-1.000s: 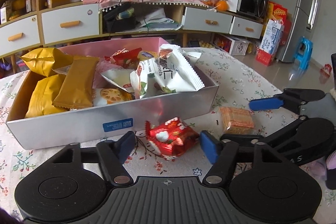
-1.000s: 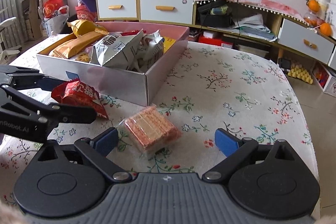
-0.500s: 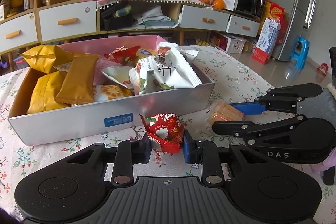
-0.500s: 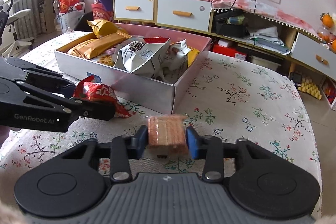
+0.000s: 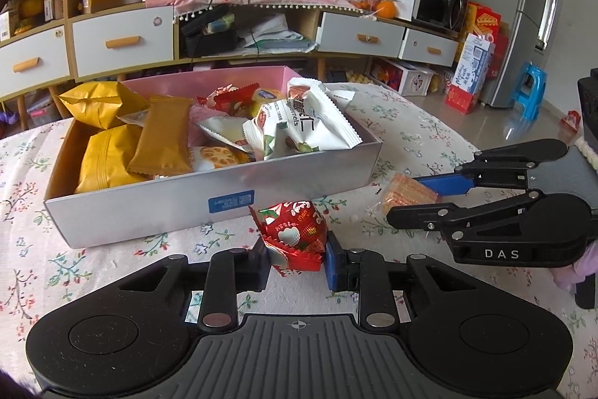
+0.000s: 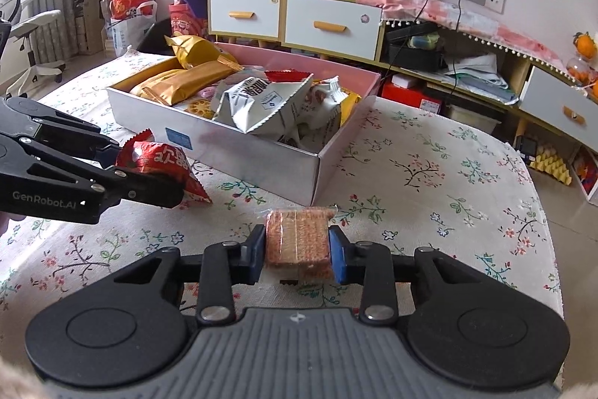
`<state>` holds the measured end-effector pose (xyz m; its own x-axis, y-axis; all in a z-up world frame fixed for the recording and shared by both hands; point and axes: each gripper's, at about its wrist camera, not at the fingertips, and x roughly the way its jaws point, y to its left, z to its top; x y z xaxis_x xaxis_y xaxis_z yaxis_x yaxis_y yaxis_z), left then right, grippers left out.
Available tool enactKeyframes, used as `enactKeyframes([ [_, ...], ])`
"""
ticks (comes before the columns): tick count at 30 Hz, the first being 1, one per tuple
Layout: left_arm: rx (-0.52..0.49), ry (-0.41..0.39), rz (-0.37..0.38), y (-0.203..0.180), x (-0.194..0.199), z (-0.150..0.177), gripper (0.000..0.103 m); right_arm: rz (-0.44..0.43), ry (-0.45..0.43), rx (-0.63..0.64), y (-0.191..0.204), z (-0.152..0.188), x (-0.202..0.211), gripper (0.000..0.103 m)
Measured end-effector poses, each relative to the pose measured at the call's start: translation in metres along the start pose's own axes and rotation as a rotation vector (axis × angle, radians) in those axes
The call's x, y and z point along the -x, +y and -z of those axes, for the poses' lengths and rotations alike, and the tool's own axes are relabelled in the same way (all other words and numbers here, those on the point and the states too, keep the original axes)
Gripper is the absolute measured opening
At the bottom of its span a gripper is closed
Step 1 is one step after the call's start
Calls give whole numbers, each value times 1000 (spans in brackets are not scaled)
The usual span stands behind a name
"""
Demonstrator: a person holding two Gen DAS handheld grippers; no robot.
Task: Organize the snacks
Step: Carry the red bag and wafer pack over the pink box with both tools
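1. The desk [image 6: 448,182] has a flowery cloth, and a wide bare stretch of it lies to the right of the box, out to the rounded edge.
2. The box [image 5: 187,208] sits on the desk, full of snack bags that poke up over its walls.
3. The left tool [image 5: 297,258] is closed tight on the red snack bag [image 5: 293,234], just in front of the box's near wall.
4. The right tool [image 6: 298,251] is squeezed shut on the wafer pack [image 6: 298,242], near the box's corner and apart from it.
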<state>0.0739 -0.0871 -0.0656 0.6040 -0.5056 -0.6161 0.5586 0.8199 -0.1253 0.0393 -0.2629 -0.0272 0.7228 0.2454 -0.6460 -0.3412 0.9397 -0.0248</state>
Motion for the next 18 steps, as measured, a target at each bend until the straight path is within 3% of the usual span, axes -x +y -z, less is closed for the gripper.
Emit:
enactKeyframes([
  [18, -16, -1, -25, 1, 27, 2, 25, -22, -23, 51, 19, -11, 12, 32],
])
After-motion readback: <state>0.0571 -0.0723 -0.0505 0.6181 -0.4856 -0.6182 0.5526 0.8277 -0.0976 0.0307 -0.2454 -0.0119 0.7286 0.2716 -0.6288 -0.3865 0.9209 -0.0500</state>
